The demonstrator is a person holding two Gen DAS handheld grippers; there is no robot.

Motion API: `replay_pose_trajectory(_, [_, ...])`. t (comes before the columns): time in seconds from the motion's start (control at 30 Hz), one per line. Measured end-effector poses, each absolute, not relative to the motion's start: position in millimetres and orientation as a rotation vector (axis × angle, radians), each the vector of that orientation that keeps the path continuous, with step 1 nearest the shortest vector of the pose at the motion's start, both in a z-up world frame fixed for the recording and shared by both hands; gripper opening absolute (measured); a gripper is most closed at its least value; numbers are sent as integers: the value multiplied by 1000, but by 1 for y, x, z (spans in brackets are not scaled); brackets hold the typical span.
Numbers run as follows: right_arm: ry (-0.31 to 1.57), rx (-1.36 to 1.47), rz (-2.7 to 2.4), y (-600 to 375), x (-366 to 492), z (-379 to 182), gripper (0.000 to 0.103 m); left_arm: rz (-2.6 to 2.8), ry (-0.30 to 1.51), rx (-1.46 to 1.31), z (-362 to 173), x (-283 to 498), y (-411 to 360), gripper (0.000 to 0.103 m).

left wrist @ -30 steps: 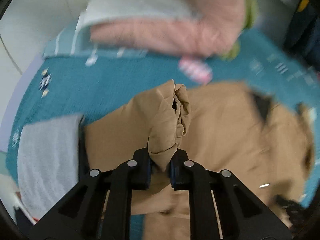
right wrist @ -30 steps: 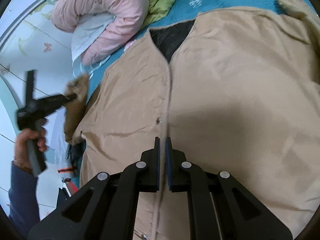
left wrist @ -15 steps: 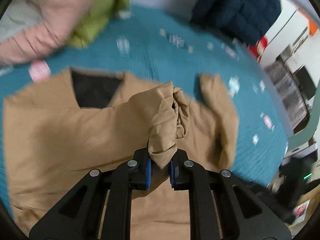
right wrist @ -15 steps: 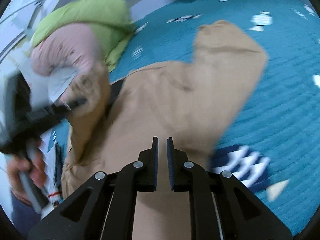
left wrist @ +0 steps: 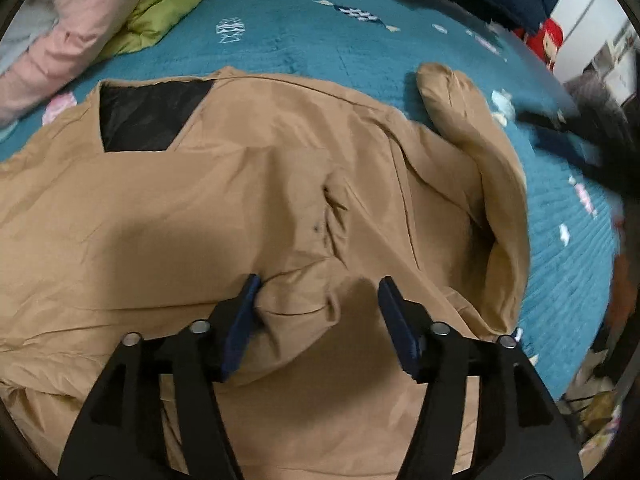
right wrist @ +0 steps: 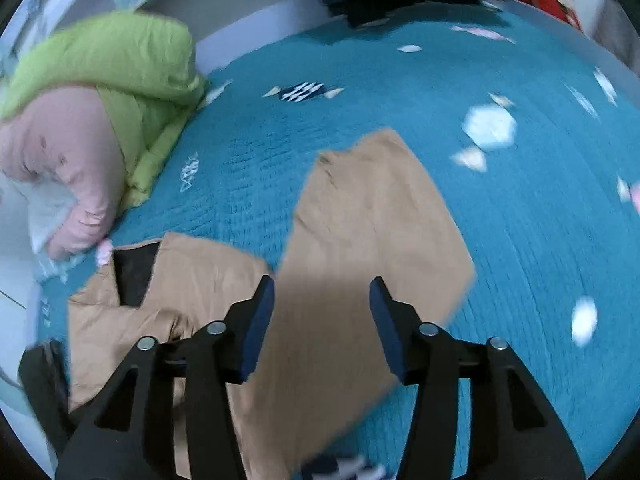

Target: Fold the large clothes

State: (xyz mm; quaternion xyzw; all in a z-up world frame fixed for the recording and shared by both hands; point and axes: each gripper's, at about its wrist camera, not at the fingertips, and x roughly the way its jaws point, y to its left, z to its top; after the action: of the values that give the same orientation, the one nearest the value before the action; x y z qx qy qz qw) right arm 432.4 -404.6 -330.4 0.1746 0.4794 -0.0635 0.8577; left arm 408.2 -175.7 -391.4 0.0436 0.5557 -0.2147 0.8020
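Left claw (left wrist: 316, 308) wide over folded-in sleeve cuff (left wrist: 296, 312), frame centre; right claw (right wrist: 322, 316) wide above outstretched sleeve (right wrist: 372, 232), lower centre; tan coat (left wrist: 200, 200) flat on teal bed (left wrist: 304, 40); step: sleeve folding; next, likely: grasp second sleeve.

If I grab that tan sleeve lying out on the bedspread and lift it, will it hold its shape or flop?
Likely floppy: the tan sleeve lies flat on the bedspread, and the jacket shows soft creases. Probably slippery, since the fabric looks smooth with a slight sheen. It will likely drag the jacket body along, being attached.
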Motion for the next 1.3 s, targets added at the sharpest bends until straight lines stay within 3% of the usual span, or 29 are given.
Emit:
replay_pose_trajectory(0.07, [1070, 323, -123, -397, 469, -339, 52, -472, 1175, 138, -400, 402, -187, 72])
replay_pose_trajectory(0.3, [1306, 240, -231, -397, 522, -410, 52, -466, 1189, 203, -424, 399, -198, 79])
replay_pose_trajectory(0.33, [1277, 272, -228, -406, 518, -412, 43, -468, 1192, 199, -425, 400, -197, 80])
replay_pose_trajectory(0.37, [1235, 311, -227, -417, 511, -409, 23, -470, 1194, 196, -425, 401, -196, 81])
replay_pose_trajectory(0.4, [1203, 364, -213, -426, 504, -406, 15, -471, 1195, 192, -425, 404, -196, 81])
replay_pose_trajectory(0.53, [967, 546, -170, -470, 442, -368, 9, -470, 1197, 177, -423, 405, -195, 82])
replay_pose_trajectory(0.67, [786, 766, -199, -509, 337, -355, 10, -461, 1202, 160, -418, 407, -193, 82])
replay_pose_trajectory(0.87, [726, 1061, -350, -551, 207, -412, 17, -439, 1165, 86, -392, 401, -190, 82])
replay_pose_trajectory(1.0, [689, 1206, -323, -564, 184, -434, 23, -446, 1136, 95, -380, 389, -201, 82])
replay_pose_trajectory(1.13, [582, 1361, -301, -580, 172, -442, 43, -472, 1124, 125, -380, 374, -217, 82])
replay_pose_trajectory(1.3, [526, 1382, -342, -603, 169, -438, 48, -548, 1177, 197, -401, 356, -244, 82])
